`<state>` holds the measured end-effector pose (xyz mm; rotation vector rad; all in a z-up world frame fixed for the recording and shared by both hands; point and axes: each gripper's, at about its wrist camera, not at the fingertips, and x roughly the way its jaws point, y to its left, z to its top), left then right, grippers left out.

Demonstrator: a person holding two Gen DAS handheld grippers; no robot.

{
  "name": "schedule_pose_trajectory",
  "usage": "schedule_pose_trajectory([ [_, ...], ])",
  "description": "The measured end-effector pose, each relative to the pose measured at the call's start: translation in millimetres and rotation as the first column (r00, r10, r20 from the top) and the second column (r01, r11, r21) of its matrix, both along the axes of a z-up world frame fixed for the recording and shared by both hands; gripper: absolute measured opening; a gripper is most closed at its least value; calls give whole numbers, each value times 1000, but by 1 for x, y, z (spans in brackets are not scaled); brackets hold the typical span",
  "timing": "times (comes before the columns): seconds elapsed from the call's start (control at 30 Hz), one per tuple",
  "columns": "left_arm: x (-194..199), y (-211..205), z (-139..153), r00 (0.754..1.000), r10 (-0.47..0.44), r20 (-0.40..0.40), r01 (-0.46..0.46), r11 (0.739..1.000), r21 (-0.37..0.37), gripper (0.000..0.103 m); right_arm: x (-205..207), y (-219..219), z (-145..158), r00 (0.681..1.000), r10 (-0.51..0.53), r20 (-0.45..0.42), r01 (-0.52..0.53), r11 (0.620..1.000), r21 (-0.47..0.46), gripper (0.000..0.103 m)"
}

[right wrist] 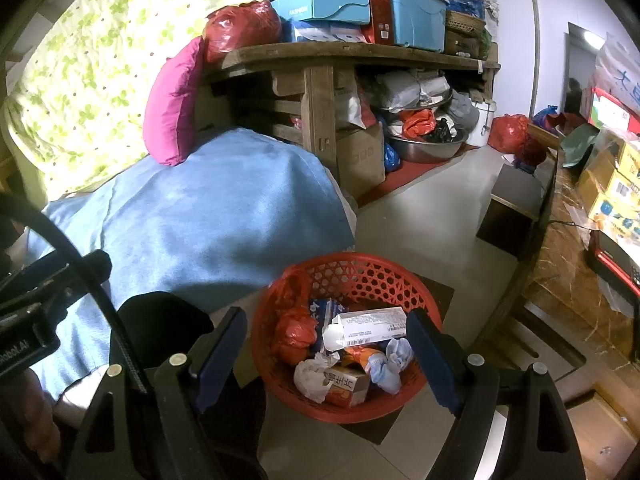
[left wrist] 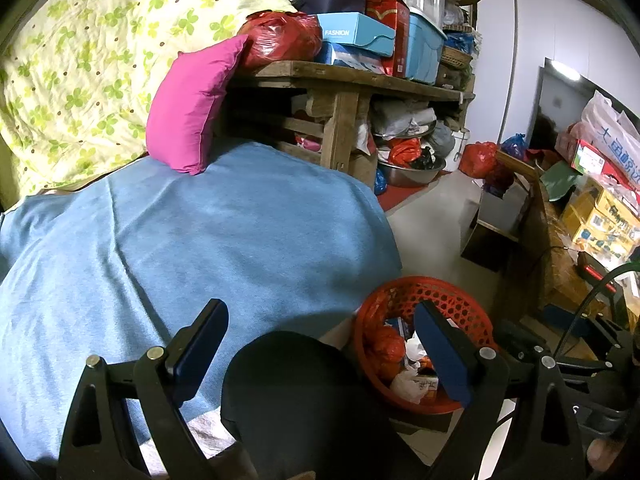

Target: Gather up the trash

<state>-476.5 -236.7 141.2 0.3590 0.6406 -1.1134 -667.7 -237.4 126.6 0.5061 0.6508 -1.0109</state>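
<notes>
Reading "FASHION" on a blue shoebox (right wrist: 320, 6) at twelve o'clock, red basket (right wrist: 372, 276) at six holding cartons, wrappers, red bag, left gripper (left wrist: 324, 344) and right gripper (right wrist: 328, 354) both spread wide, empty

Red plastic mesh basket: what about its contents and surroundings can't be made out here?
- Left wrist view: red plastic mesh basket half covered by the open left hand-held gripper finger.
- Right wrist view: basket bottom hidden under the white carton and crumpled wrappers.
- Carton print too small to read.
- Blue blanket's near edge hidden by a dark shape.
</notes>
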Motion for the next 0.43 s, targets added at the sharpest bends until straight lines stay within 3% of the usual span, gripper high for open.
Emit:
schedule_pose_trajectory([
  [0.43,-4,1,-2,999,-35,-11,35,999,-7,94,-2,-2,-1,1000,-11,-5,11,1000,5,84],
])
